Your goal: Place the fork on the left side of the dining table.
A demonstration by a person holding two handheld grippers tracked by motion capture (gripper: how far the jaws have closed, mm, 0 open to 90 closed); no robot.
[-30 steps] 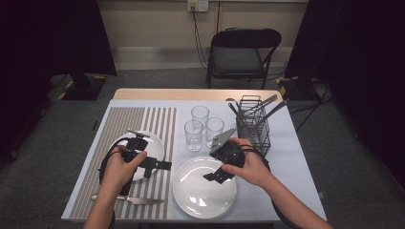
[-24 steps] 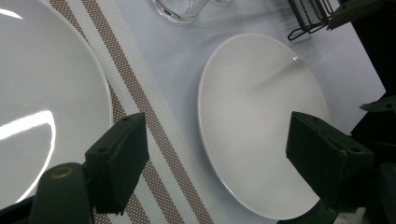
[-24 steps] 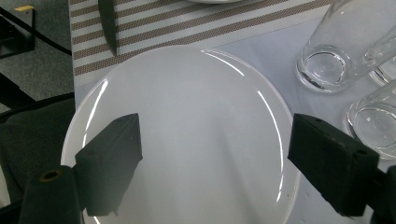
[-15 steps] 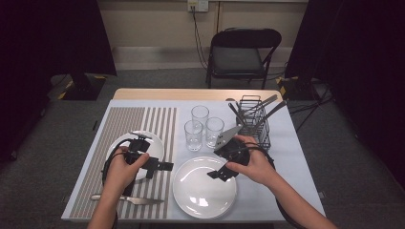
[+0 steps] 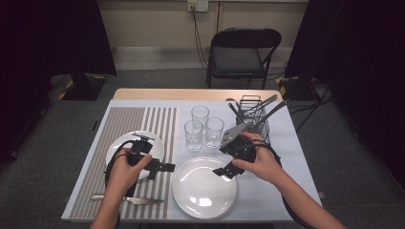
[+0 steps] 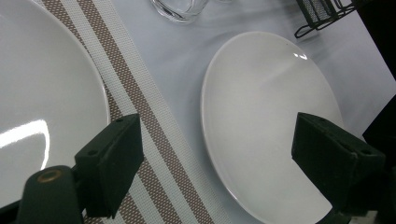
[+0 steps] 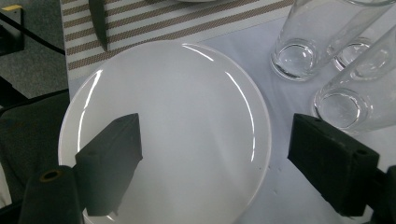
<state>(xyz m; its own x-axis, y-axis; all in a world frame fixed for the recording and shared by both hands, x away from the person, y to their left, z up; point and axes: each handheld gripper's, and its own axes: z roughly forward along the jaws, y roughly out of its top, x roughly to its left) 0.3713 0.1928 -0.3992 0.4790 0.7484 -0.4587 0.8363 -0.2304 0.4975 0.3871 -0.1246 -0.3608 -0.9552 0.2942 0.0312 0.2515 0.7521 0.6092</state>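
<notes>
the large round white ceramic plate (image 5: 204,188) is lying flat near the front edge of the table (image 5: 286,143), just right of the brown-and-white striped woven placemat (image 5: 126,129), and both grippers are hovering over it from opposite sides. the left gripper (image 5: 167,167) is pointing toward the table's right edge, its fingers (image 6: 112,158) gaping at their widest after just opening further, with nothing between them; the plate's left rim is lying just ahead of them. the right gripper (image 5: 222,171) is angling down toward the front left corner, its fingers (image 7: 109,156) spread wide and empty above the plate's back right rim. being round, the plate has no long axis and points no way, so either rim suits a grab. the right gripper looks slightly nearer. a smaller round white plate (image 5: 135,151) is sitting on the placemat under the left hand (image 5: 125,171), and 3 clear drinking glasses (image 5: 203,126) are standing behind the large plate.
</notes>
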